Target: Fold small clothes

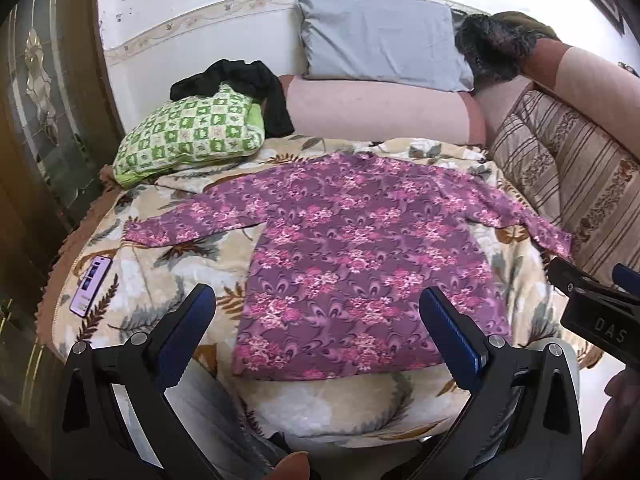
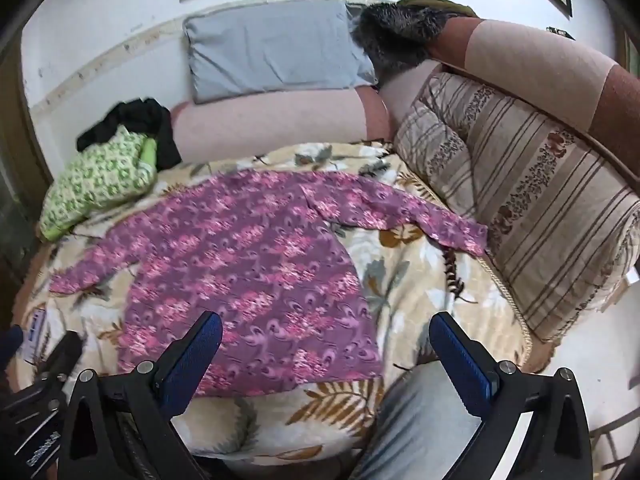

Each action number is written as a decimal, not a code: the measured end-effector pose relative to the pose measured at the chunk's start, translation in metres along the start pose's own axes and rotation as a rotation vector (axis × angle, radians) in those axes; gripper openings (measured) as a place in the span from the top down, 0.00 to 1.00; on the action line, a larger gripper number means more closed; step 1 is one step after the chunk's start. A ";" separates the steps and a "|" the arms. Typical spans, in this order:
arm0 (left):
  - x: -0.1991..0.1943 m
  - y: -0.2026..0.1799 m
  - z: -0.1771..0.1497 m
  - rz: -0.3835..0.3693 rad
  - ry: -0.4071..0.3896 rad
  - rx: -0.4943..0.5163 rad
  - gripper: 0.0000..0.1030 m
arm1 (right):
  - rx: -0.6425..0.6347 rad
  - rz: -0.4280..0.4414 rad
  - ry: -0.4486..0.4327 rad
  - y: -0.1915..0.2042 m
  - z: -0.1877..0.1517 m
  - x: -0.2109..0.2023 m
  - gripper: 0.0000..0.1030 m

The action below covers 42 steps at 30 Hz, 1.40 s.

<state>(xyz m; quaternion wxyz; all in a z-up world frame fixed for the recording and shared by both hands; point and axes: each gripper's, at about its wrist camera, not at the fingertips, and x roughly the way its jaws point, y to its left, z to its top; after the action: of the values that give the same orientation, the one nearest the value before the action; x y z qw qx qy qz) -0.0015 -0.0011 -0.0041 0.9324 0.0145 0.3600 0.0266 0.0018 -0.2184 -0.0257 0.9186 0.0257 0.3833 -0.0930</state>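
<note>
A purple long-sleeved top with pink flowers lies flat on a leaf-patterned blanket, sleeves spread to both sides and hem toward me. My left gripper hovers open above the hem, nothing between its blue pads. Over the hem's right corner my right gripper is open too and holds nothing. The right gripper's black body shows at the right edge of the left wrist view, and the left gripper's body at the lower left of the right wrist view.
A green checked pillow with a black garment on it lies at the far left. A phone rests on the blanket's left edge. A grey pillow, pink bolsters and a striped cushion line the back and right.
</note>
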 end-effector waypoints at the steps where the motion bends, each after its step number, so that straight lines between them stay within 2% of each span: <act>1: 0.002 0.000 -0.001 0.001 0.005 0.000 0.00 | -0.005 -0.003 0.009 0.001 0.001 0.002 0.00; 42: 0.030 0.006 -0.007 0.051 0.079 -0.002 0.00 | -0.013 0.037 0.014 0.005 0.003 0.006 0.00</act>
<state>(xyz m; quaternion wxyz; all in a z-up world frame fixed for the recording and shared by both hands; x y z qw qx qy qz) 0.0161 0.0069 -0.0288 0.9165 0.0216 0.3962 0.0511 0.0085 -0.2143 -0.0280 0.9176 0.0272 0.3898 -0.0733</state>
